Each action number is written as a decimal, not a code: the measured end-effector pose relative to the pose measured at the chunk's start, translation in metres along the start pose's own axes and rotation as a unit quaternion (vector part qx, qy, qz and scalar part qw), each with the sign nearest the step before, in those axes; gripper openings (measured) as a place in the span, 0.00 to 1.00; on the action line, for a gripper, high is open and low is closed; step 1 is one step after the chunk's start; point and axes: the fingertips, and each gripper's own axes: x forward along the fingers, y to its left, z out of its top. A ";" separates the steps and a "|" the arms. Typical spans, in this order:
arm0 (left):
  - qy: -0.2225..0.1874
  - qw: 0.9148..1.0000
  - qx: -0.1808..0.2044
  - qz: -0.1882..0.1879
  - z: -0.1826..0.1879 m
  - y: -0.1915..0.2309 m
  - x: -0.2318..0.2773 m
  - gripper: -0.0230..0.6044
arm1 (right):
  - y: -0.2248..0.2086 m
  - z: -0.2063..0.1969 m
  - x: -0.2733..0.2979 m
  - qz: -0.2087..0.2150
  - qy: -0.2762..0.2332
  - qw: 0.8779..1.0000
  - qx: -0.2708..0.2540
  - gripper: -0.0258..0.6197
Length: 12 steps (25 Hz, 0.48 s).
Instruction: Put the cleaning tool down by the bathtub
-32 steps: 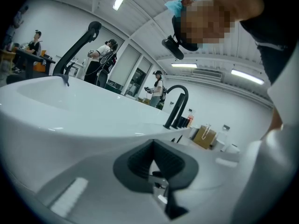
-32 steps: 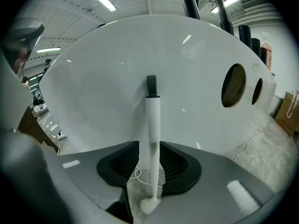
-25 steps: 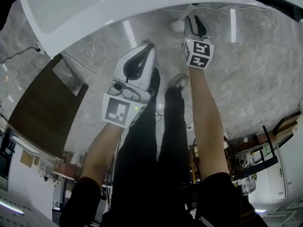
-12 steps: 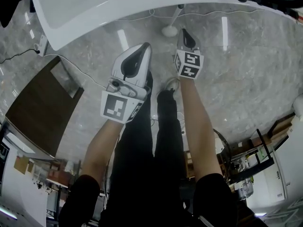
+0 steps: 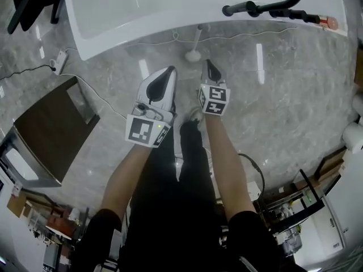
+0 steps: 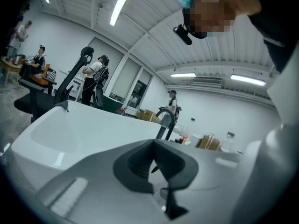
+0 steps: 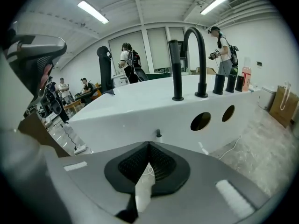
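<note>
Left gripper (image 5: 169, 71): jaws closed on each other, nothing between them. Right gripper (image 5: 207, 63): jaws likewise closed and empty. Both point toward the white bathtub (image 5: 142, 10), side by side and slightly apart. The cleaning tool (image 5: 194, 49), white with a round head, stands on the marble floor (image 5: 295, 95) directly ahead of the right gripper and clear of it, just beside the tub wall; contact with the wall cannot be confirmed. A black faucet (image 5: 266, 7) sits on the tub rim beyond and to the right gripper's outer side. A dark cabinet (image 5: 51, 129) stands well off the left gripper's outer side.
</note>
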 end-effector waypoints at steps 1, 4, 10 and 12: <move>-0.002 1.000 0.001 0.000 0.007 -0.007 -0.003 0.05 | 0.001 0.007 -0.011 0.002 -0.002 1.000 -0.002 0.04; -0.006 1.000 0.004 -0.003 0.027 -0.026 -0.013 0.05 | 0.005 0.027 -0.044 0.008 -0.010 1.000 -0.005 0.04; -0.023 1.000 0.018 -0.001 0.067 -0.062 -0.028 0.05 | -0.002 0.065 -0.105 0.007 -0.036 0.999 -0.003 0.04; -0.028 0.999 0.014 0.004 0.080 -0.072 -0.033 0.05 | -0.002 0.075 -0.125 0.010 -0.042 0.999 -0.007 0.04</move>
